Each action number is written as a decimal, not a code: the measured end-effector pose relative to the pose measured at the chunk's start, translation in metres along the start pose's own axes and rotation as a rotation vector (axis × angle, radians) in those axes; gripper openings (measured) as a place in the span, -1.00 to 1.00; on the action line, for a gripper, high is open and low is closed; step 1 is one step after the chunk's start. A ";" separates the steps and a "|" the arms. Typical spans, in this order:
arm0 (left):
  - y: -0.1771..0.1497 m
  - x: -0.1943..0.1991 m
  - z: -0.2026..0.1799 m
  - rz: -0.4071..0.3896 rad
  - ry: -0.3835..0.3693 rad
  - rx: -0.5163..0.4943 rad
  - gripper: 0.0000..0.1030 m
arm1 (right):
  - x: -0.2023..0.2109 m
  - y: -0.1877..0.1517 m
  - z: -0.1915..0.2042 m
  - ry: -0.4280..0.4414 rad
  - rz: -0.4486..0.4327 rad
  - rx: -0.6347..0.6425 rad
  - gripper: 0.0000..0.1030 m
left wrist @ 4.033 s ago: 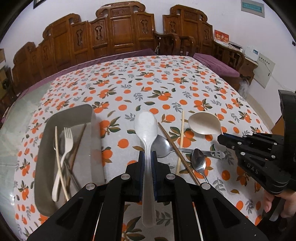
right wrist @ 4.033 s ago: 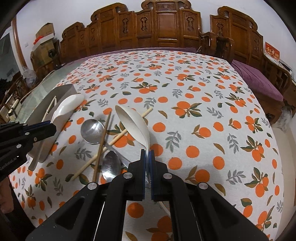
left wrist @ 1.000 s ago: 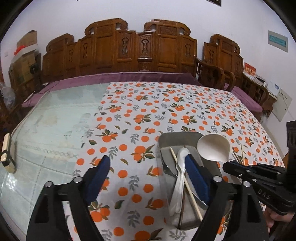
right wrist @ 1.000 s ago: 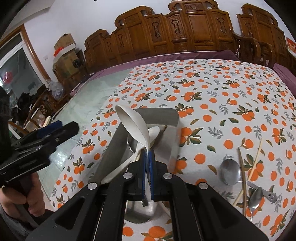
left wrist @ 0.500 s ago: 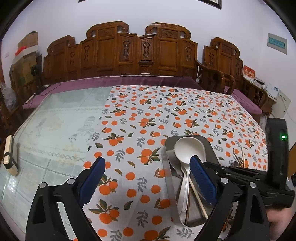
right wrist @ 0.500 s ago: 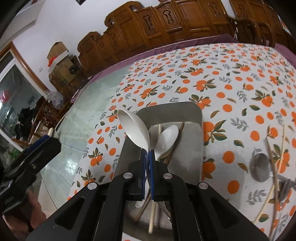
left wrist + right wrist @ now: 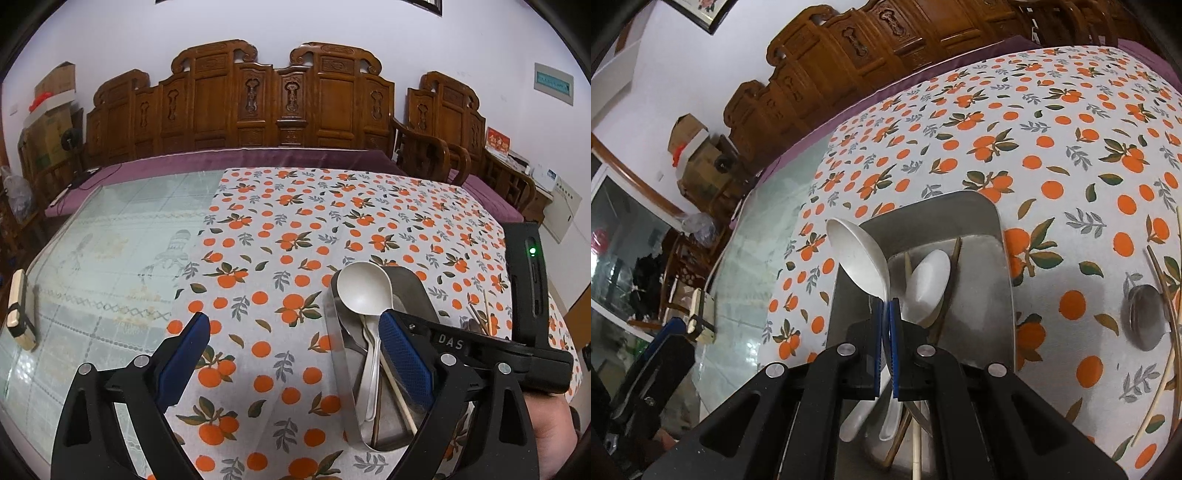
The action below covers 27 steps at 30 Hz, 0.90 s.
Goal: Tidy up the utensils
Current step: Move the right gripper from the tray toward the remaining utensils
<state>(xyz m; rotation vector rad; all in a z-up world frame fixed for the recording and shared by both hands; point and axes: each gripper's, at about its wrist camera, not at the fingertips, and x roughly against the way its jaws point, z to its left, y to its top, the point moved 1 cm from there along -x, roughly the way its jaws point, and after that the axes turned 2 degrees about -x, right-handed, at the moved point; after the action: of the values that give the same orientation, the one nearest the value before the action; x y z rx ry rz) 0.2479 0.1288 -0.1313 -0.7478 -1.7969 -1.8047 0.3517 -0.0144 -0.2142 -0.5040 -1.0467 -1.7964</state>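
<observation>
Right wrist view: right gripper [image 7: 885,314] pinches white ladle [image 7: 858,258] handle over steel tray [image 7: 995,236]; left gripper [image 7: 291,343] spread, empty.

Readable only "DAS", in pale letters on the right hand-held gripper [image 7: 391,334], just beside the tray [image 7: 338,332].
</observation>
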 end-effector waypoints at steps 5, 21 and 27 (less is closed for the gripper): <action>0.000 0.000 0.000 0.000 -0.001 -0.002 0.73 | 0.000 0.000 -0.003 -0.031 -0.001 0.029 -0.84; -0.007 -0.009 -0.029 0.023 -0.032 -0.042 0.73 | 0.070 0.000 -0.011 -0.137 -0.118 0.362 -0.84; -0.007 -0.008 -0.044 0.017 -0.056 -0.061 0.73 | 0.103 -0.003 -0.028 -0.170 -0.150 0.398 -0.84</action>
<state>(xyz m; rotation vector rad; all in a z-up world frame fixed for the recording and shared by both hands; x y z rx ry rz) 0.2471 0.0849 -0.1410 -0.8422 -1.7718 -1.8518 0.3052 -0.0924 -0.1569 -0.3422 -1.5530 -1.6331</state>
